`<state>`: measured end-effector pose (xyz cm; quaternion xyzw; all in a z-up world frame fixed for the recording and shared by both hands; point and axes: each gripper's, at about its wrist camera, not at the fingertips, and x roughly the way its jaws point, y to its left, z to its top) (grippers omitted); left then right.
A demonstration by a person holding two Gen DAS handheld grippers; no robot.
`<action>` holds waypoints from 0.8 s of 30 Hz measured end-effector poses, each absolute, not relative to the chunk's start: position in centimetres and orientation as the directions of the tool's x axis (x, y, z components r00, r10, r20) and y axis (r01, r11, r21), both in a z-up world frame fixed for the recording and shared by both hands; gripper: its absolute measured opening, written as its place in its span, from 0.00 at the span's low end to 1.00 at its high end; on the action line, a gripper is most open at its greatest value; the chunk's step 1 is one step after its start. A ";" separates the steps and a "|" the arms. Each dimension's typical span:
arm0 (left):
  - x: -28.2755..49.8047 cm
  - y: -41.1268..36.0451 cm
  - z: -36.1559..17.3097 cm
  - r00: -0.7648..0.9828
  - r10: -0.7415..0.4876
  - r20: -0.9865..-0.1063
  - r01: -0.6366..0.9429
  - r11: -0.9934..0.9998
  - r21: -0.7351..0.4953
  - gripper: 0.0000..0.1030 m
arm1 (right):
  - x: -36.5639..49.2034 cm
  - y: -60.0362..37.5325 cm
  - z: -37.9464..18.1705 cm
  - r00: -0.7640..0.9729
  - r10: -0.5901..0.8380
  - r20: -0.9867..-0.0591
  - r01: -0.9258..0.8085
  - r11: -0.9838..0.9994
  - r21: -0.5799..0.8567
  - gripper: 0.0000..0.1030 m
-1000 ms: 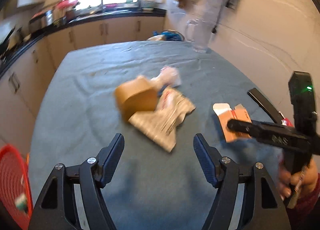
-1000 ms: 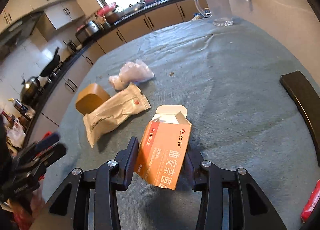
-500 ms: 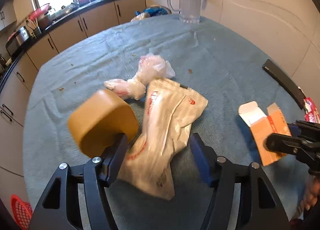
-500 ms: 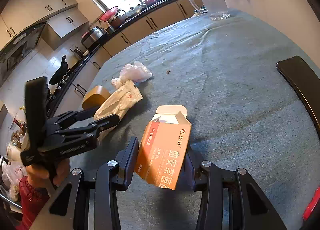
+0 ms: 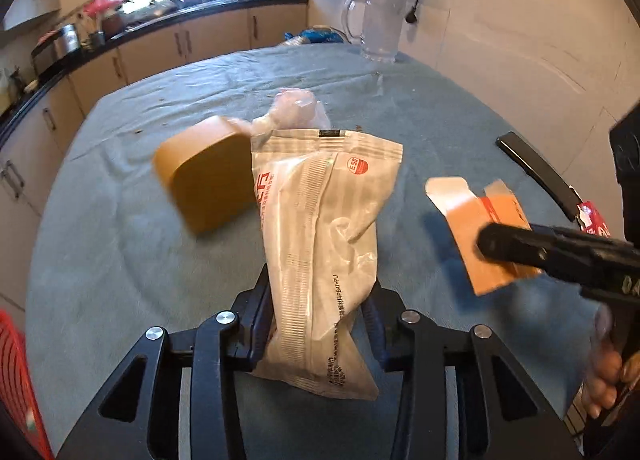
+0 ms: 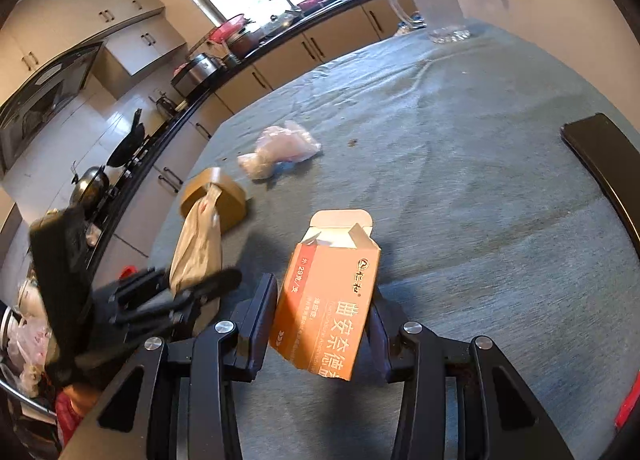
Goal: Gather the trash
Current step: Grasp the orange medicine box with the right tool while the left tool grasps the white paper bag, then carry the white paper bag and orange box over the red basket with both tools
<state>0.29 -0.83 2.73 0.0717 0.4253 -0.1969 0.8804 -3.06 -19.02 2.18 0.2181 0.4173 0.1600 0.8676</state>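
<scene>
A white printed packet [image 5: 320,220] stands up between the fingers of my left gripper [image 5: 318,324]. Its jaws are closing and the pads pinch the packet's lower part. In the right wrist view the packet [image 6: 198,244] rises from the left gripper [image 6: 192,292] in front of a brown tape roll [image 6: 224,196]. My right gripper [image 6: 320,332] is shut on an open orange carton [image 6: 328,300], held above the grey tablecloth [image 6: 460,200]. A crumpled clear plastic bag [image 6: 280,148] lies farther back on the table.
A glass pitcher [image 5: 380,28] stands at the table's far edge. A flat black object [image 6: 608,164] and a red wrapper [image 5: 594,220] lie at the right side. A red basket [image 5: 16,388] sits low at the left. Kitchen counters run behind.
My left gripper came down onto the white packet and its jaws narrowed around it; the packet now stands up between them. The right gripper still holds the orange carton, barely moved.
</scene>
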 end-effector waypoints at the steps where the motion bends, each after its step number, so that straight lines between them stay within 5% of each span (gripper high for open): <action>1: -0.4 -0.4 2.9 0.571 -0.284 -0.770 0.399 0.916 -0.043 0.38 | -3.2 -18.5 2.3 0.599 0.463 -0.653 -0.107 0.855 0.508 0.44; 24: -5.9 8.4 4.3 0.713 -0.181 -0.677 0.187 0.980 -0.065 0.38 | -4.7 -9.7 3.2 0.545 0.502 -0.671 -0.259 0.862 0.435 0.44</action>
